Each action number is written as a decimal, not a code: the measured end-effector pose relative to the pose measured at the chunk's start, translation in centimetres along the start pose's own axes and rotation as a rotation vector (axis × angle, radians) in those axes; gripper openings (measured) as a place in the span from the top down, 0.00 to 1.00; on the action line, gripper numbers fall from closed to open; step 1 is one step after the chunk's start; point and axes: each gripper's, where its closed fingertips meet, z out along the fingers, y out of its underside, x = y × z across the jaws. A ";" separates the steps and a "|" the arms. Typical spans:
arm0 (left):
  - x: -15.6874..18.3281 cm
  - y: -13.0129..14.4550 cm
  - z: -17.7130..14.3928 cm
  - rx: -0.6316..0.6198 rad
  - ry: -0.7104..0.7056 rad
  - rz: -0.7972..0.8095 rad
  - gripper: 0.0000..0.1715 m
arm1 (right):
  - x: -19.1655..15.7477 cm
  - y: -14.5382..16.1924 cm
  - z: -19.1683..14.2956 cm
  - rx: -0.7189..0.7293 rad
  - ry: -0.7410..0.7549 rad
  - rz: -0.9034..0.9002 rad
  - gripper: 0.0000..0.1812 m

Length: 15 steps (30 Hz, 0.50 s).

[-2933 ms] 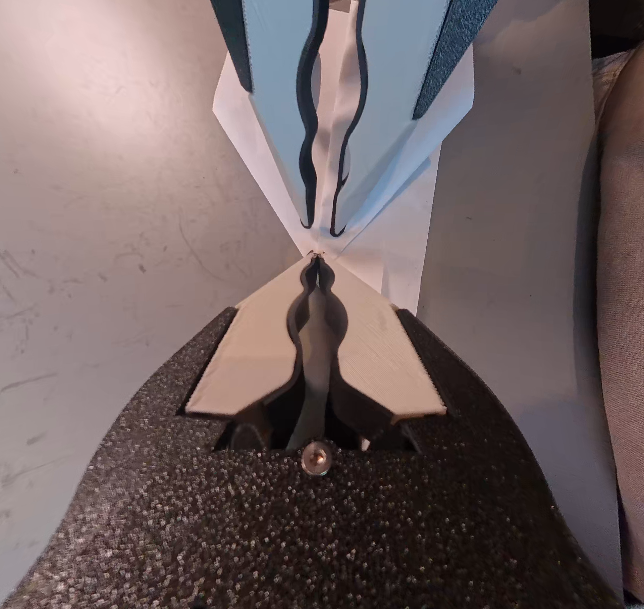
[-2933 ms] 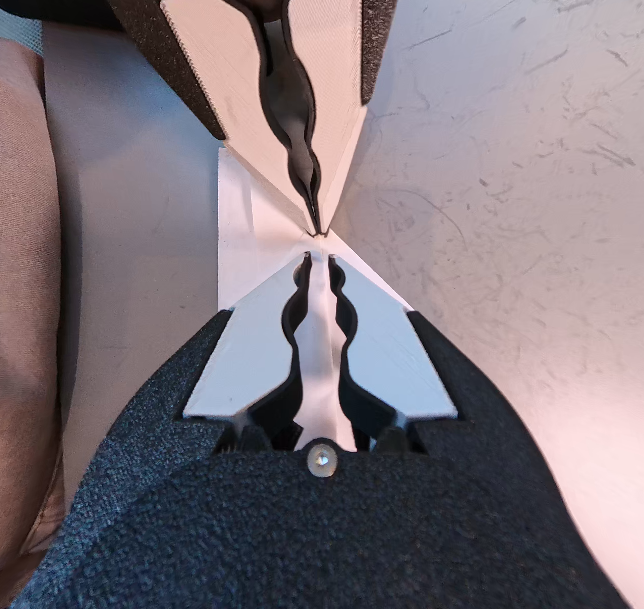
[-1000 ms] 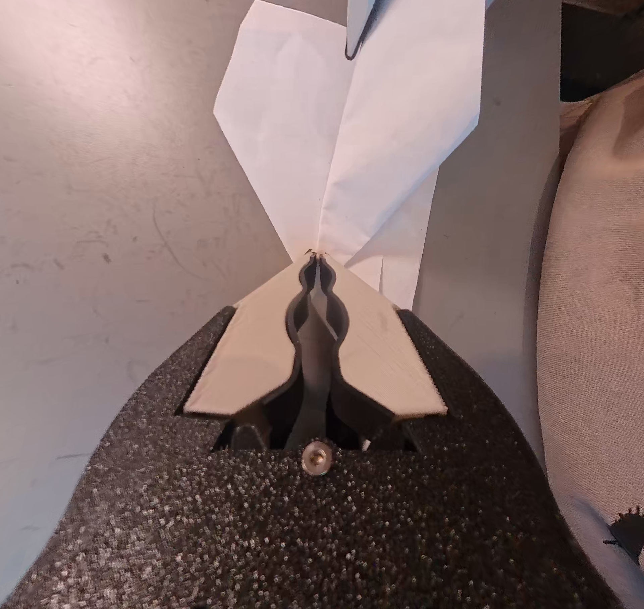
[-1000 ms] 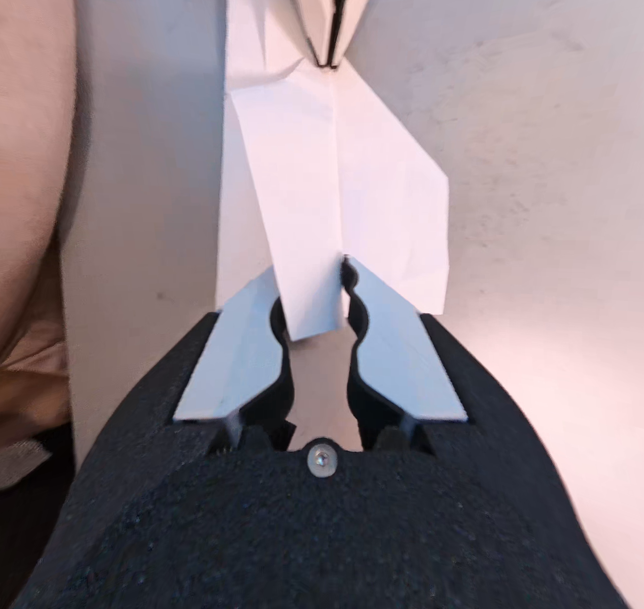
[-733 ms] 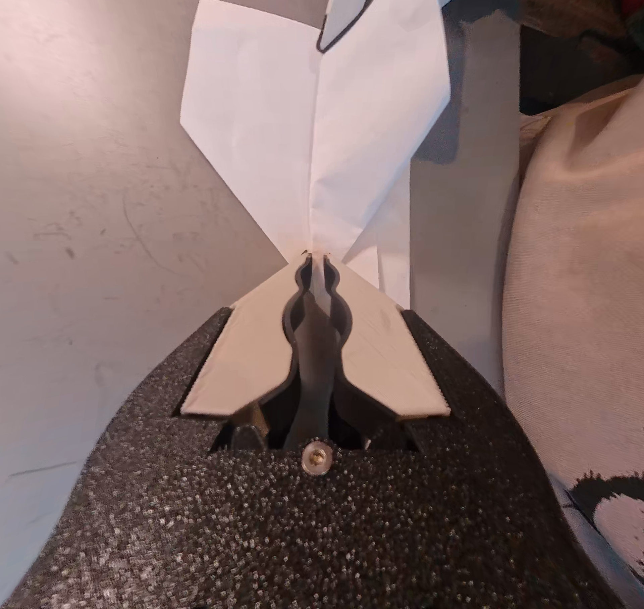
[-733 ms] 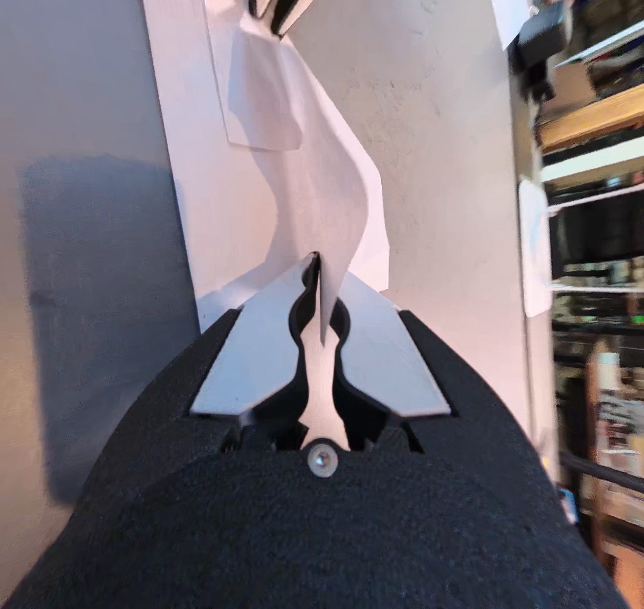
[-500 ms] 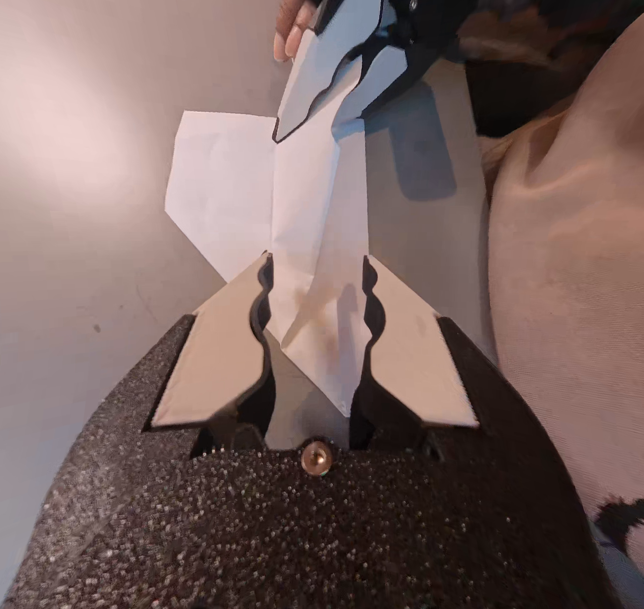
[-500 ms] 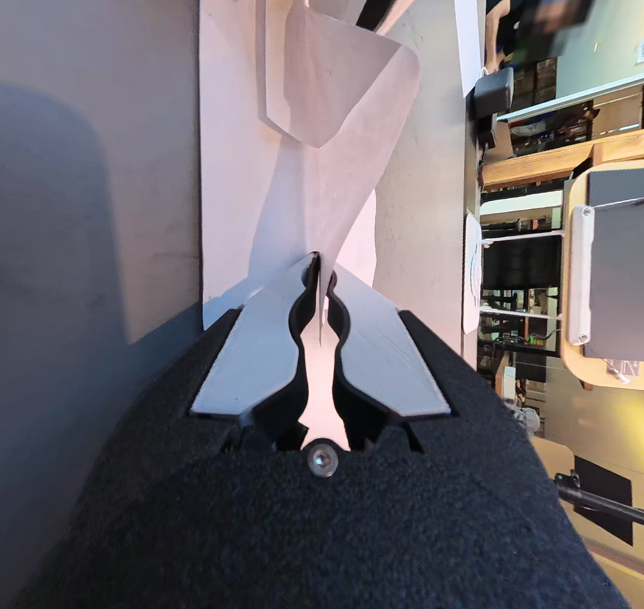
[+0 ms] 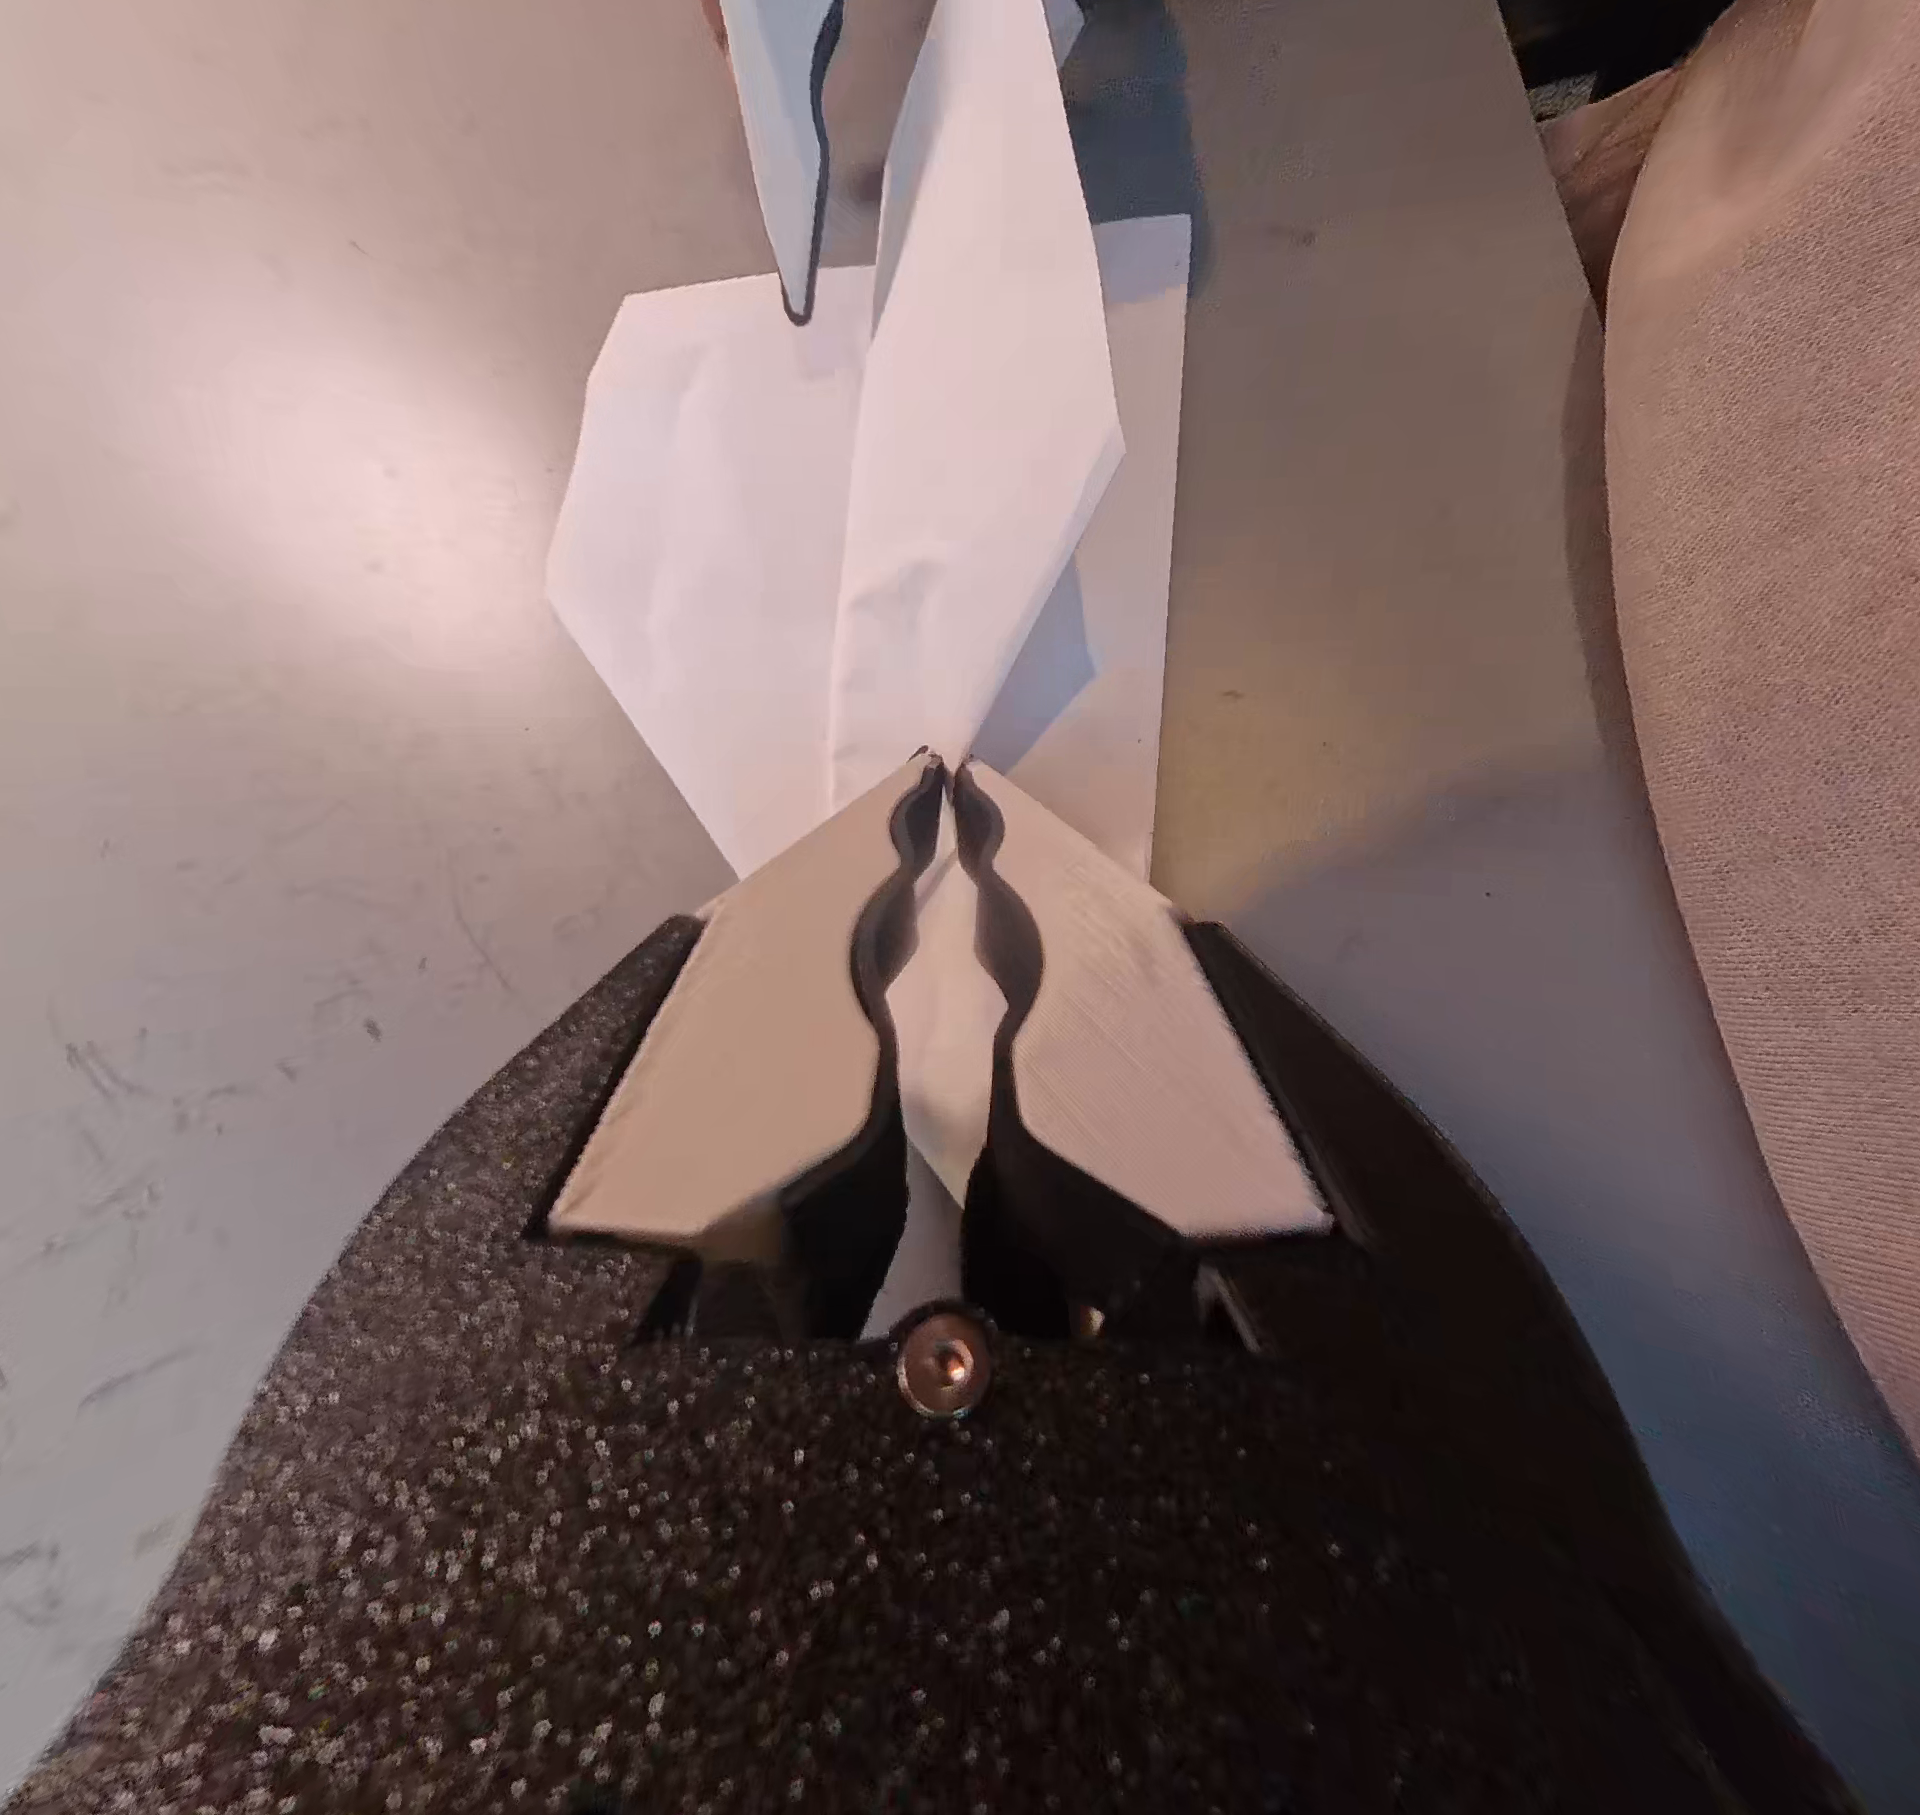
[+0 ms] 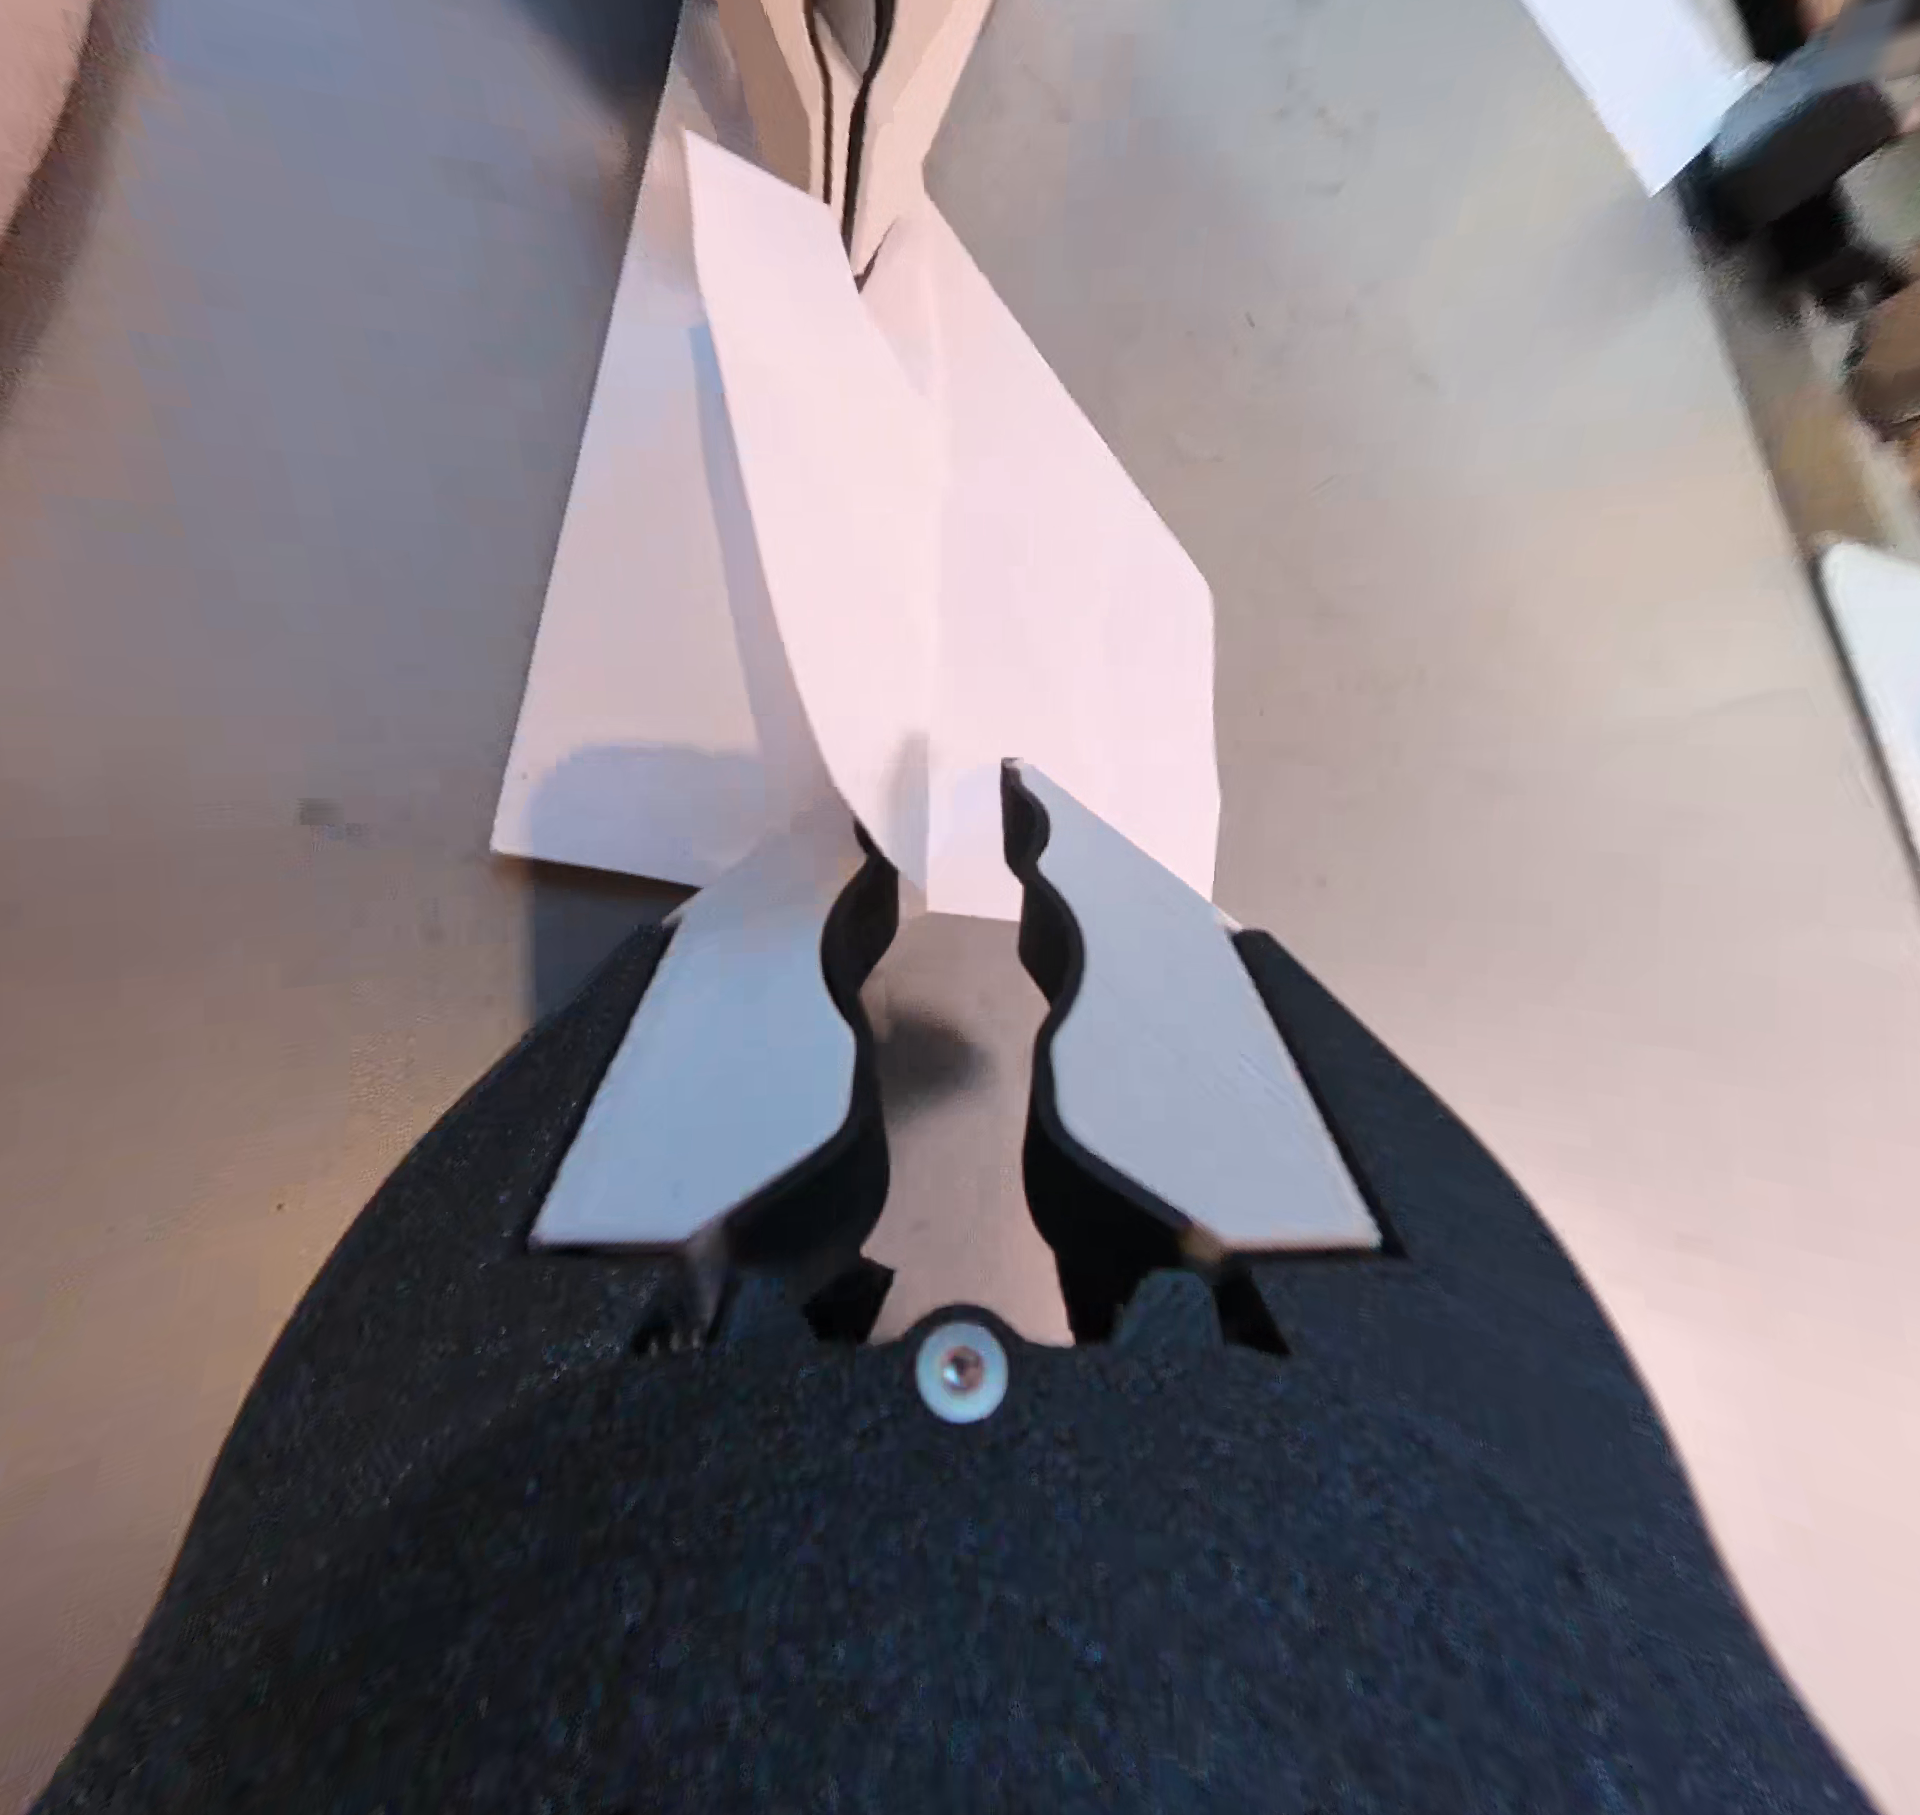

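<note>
I see a pale grey table (image 9: 260, 415) (scuffed and scratched all over). A folded white paper (image 9: 707, 518) lies partly on it.

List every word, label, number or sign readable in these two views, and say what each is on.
None can be read. The folded paper is blank white, and so is what shows of it in the right wrist view. The left gripper, the right gripper and the table bear no marks. The items at the right wrist view's top right edge are too blurred to tell.
</note>
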 end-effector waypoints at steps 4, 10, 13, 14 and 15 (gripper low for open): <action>0.0 0.1 -0.4 0.035 0.016 -0.010 1.00 | -0.7 -0.1 0.3 -0.019 -0.113 0.077 1.00; -0.9 1.0 -1.7 0.025 0.059 -0.096 0.98 | -0.2 -0.7 1.2 -0.049 0.044 -0.264 1.00; -1.2 2.4 -2.8 -0.056 0.163 -0.284 0.97 | 0.5 -0.8 1.5 -0.099 0.165 -0.488 1.00; -1.4 2.5 -3.4 -0.065 0.195 -0.351 0.97 | 0.6 -0.8 1.6 -0.113 0.192 -0.533 1.00; -1.7 2.4 -4.0 -0.062 0.218 -0.404 0.97 | 0.7 -0.8 1.6 -0.123 0.214 -0.567 1.00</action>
